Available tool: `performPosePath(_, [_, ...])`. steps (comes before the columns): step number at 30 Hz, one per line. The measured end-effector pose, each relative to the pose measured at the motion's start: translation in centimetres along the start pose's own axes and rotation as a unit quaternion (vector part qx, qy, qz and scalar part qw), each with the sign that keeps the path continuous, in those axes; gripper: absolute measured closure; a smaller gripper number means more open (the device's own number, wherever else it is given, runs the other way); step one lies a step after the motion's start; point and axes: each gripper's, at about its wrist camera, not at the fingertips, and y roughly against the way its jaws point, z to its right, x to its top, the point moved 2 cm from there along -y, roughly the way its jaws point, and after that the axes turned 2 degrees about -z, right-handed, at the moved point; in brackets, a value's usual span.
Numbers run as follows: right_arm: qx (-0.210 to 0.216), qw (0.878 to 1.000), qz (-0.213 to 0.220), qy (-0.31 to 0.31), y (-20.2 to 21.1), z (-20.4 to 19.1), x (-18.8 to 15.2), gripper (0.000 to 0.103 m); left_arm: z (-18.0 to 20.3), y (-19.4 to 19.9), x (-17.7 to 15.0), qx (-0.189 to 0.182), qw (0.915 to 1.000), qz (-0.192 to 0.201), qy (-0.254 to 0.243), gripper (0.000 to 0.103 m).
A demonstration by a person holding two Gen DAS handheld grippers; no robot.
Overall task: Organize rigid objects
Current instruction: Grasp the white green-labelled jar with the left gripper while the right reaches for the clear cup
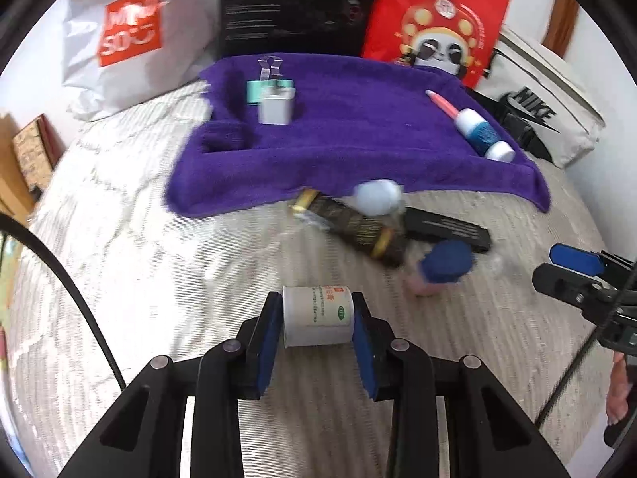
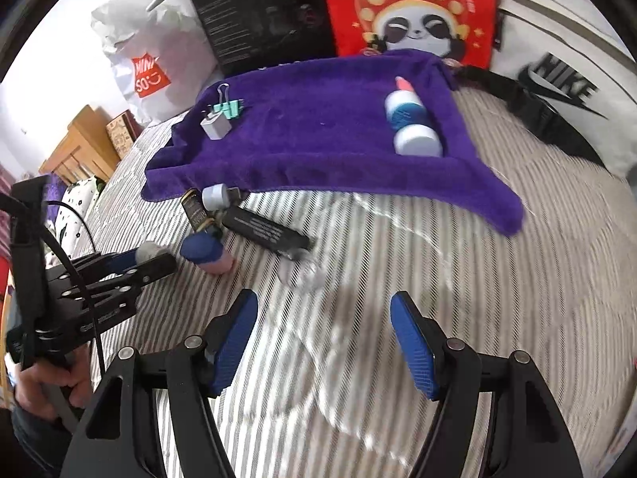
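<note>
Left gripper (image 1: 317, 324) was clamped on a small white cylindrical bottle (image 1: 317, 316), its blue ribbed pads (image 1: 267, 342) pressed against both ends; the bottle lay crosswise between them, green print on its label, above the striped grey-white bedspread (image 1: 159, 279). Right gripper (image 2: 324, 342) stood wide apart with nothing between its blue textured pads (image 2: 414, 346), over bare bedspread.

Purple plush towel (image 1: 350, 131) was spread at the far side of the bed, draped over something with raised edges and hollows. On it, left: a mint binder clip (image 1: 267, 81) with wire handles, touching a white cube-shaped charger plug (image 1: 276, 109). On it, right: a white bottle with blue label (image 1: 481, 135) lying on its side, and a pink pen-like stick (image 1: 442, 103) just behind it.

Loose items lay clustered on the bedspread by the towel's near edge: a pale blue round cap (image 1: 376, 197), blurred; a dark cylindrical tube with gold bands (image 1: 354, 227); a flat black rectangular box (image 1: 450, 231); a pink jar with a dark blue lid (image 1: 442, 269), tilted. A clear glassy object (image 2: 306, 273) sat near the box; too blurred to name.

Behind the towel: a crumpled white Miniso bag (image 1: 131, 36), a black carton (image 1: 298, 4), a red panda-print bag (image 1: 438, 20), a white Nike bag (image 1: 545, 115).
</note>
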Motion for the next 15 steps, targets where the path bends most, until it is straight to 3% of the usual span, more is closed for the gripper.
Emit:
performPosePath(4, [0.001,1.000,0.005,0.025,-1.8,-0.8,0.4,0.041,-1.9,0.4,-0.1,0.010,0.9997,0.004,0.020,0.073])
performPosePath(7, [0.000,0.999,0.016,0.052,-2.9,-1.6,0.5,0.046,-2.6,0.4,-0.1,-0.002,0.9995,0.009,0.029,0.073])
performPosePath(12, [-0.057,0.992,0.047,0.103,-3.7,-2.8,0.0,0.069,-2.5,0.3,-0.4,-0.001,0.9995,0.019,0.024,0.073])
performPosePath(15, [-0.049,0.993,0.049,0.094,-3.4,-2.5,-0.2,0.077,-2.7,0.4,-0.5,-0.009,0.9993,0.026,0.025,0.073])
